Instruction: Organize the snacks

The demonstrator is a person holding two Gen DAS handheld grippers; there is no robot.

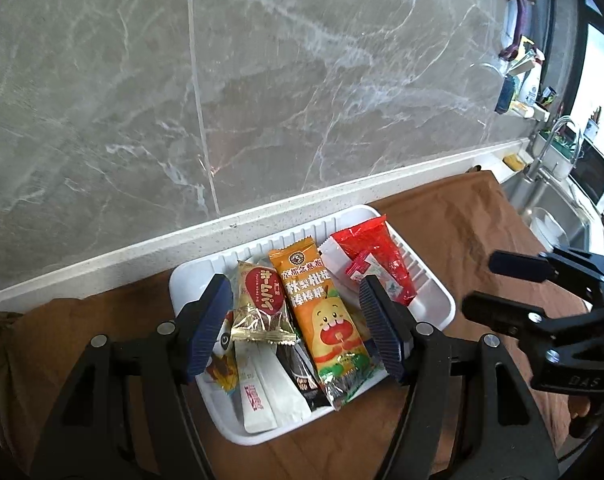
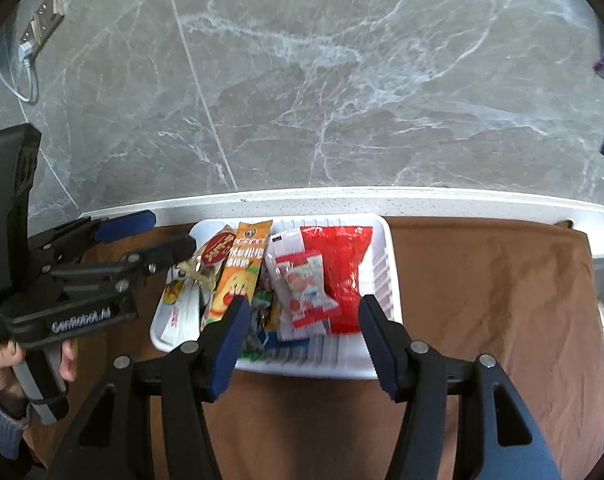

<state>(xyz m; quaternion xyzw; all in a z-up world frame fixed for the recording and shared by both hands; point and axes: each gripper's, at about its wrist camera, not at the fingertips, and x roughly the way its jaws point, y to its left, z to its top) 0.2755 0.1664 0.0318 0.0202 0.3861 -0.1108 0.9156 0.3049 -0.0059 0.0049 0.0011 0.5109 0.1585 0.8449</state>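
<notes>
A white ribbed tray [image 1: 434, 280] [image 2: 382, 280] sits on a brown cloth and holds several snack packets. Among them are an orange pear-cartoon packet [image 1: 322, 312] [image 2: 238, 272], a gold packet with a red oval [image 1: 262, 304], a red bag [image 1: 378, 252] [image 2: 346, 272], white sachets [image 1: 270, 396] and a small red-and-white candy packet [image 2: 306, 292]. My left gripper [image 1: 296, 324] is open and empty above the tray's left half. My right gripper [image 2: 302, 340] is open and empty over the tray's near edge; it also shows in the left wrist view [image 1: 498, 284].
The brown cloth [image 2: 482, 300] covers the counter in front of a grey marble wall [image 1: 302, 80]. A steel sink [image 1: 558, 208] with a tap and a shelf of bottles lies to the right. A power strip [image 2: 42, 20] hangs on the wall at the left.
</notes>
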